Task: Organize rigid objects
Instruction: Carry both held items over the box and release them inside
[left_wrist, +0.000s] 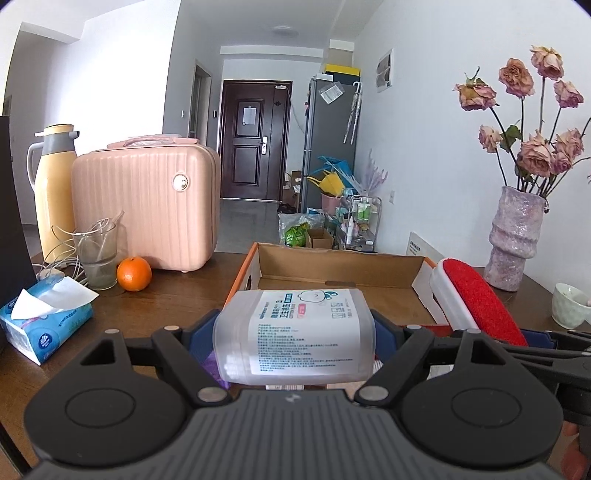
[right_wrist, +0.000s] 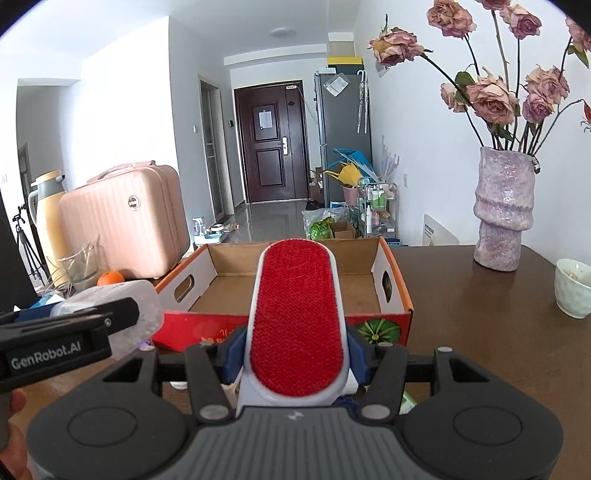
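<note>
My left gripper (left_wrist: 294, 334) is shut on a frosted plastic box of cotton swabs (left_wrist: 295, 332) with a white printed label, held above the near end of the open cardboard box (left_wrist: 332, 269). My right gripper (right_wrist: 295, 350) is shut on a lint brush (right_wrist: 297, 317) with a red pad and white frame, pointing over the same cardboard box (right_wrist: 295, 284). In the left wrist view the lint brush (left_wrist: 476, 299) shows at the right. In the right wrist view the swab box (right_wrist: 122, 314) and the left gripper appear at the lower left.
On the brown table stand a pink case (left_wrist: 147, 206), a yellow thermos (left_wrist: 51, 192), a glass (left_wrist: 96, 258), an orange (left_wrist: 134, 274), a tissue pack (left_wrist: 44, 321), a purple vase with dried roses (right_wrist: 504, 210) and a pale cup (right_wrist: 572, 291). A hallway lies beyond.
</note>
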